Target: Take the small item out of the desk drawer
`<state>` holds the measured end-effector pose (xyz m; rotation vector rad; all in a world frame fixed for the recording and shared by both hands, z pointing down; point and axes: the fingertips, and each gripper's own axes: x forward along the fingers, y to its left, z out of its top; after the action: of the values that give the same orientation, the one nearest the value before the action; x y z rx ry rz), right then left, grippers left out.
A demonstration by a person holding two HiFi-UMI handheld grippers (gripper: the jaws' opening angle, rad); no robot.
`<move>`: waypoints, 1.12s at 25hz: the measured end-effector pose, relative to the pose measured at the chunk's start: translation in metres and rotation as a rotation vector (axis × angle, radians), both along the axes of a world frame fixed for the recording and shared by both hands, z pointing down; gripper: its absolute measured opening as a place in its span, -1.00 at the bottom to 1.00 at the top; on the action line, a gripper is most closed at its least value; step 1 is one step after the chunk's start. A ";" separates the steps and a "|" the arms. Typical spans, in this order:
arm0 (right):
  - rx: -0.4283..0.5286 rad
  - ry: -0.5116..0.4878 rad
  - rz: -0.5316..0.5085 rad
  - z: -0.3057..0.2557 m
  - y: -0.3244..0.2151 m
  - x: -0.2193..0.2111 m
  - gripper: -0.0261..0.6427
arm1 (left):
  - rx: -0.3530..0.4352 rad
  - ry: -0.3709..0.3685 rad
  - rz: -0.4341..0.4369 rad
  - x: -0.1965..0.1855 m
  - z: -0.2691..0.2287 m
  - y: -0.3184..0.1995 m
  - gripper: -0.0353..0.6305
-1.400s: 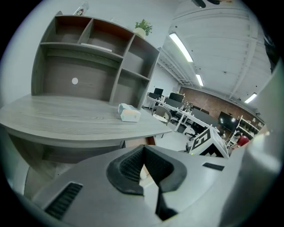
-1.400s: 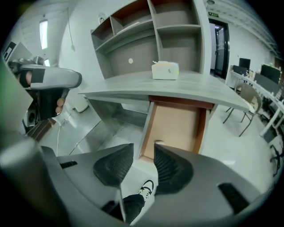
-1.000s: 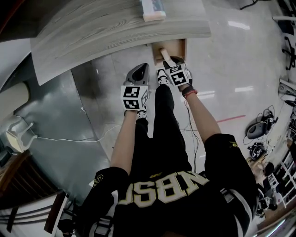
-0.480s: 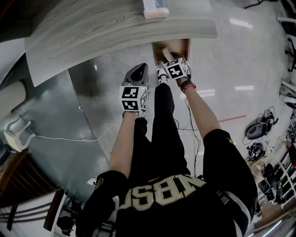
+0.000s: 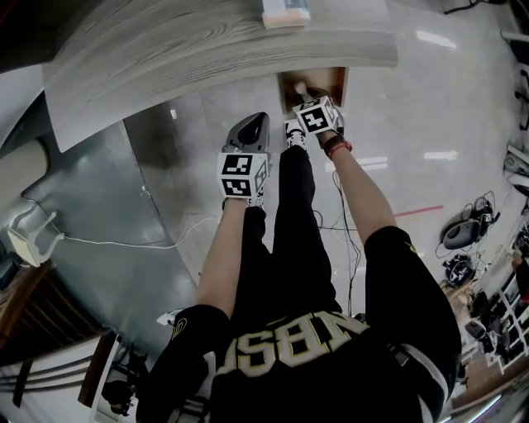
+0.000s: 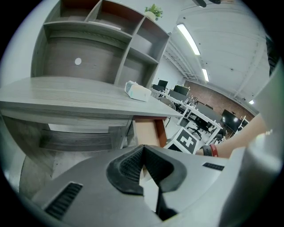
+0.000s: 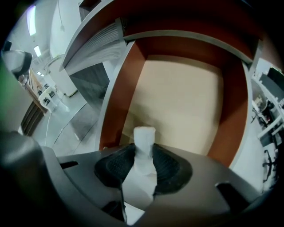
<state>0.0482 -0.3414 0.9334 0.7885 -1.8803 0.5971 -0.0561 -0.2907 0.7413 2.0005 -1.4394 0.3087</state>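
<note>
The desk drawer (image 5: 331, 81) stands pulled out under the desk top (image 5: 207, 45); its pale floor (image 7: 186, 102) and red-brown walls fill the right gripper view. A small white item (image 7: 144, 146) stands upright between the dark pads of my right gripper (image 7: 144, 156), whose jaws are closing and press on it from both sides. In the head view the right gripper (image 5: 304, 97) reaches into the drawer with the white item (image 5: 299, 87) at its tip. My left gripper (image 5: 252, 125) hangs over the floor left of the drawer, jaws together and holding nothing (image 6: 142, 150).
A pale box (image 5: 286, 14) lies on the desk top near its front edge, also seen as the pale box (image 6: 137, 91) in the left gripper view. Shelves (image 6: 102, 40) rise behind the desk. A white cable (image 5: 116, 246) runs across the glossy floor.
The right gripper has moved a little forward, deeper over the open drawer. The left gripper has stayed where it was.
</note>
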 end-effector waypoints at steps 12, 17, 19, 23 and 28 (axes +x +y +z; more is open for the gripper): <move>0.015 -0.042 0.008 -0.024 0.010 0.000 -0.53 | 0.007 0.011 -0.009 -0.004 -0.011 0.004 -0.86; -0.005 -0.064 0.026 -0.044 0.021 0.003 -0.53 | 0.012 0.022 -0.007 -0.006 -0.023 0.010 -0.86; -0.010 -0.065 0.039 -0.055 0.025 0.005 -0.53 | 0.017 0.020 -0.005 -0.007 -0.029 0.014 -0.86; -0.004 -0.079 0.064 -0.079 0.031 0.004 -0.53 | 0.020 0.013 -0.016 -0.014 -0.041 0.017 -0.86; 0.022 -0.104 0.084 -0.109 0.038 -0.001 -0.53 | 0.028 0.019 -0.030 -0.024 -0.058 0.024 -0.86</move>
<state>0.0469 -0.3032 0.8246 0.8682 -1.9587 0.6826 -0.0804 -0.2668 0.6834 1.9970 -1.4677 0.2575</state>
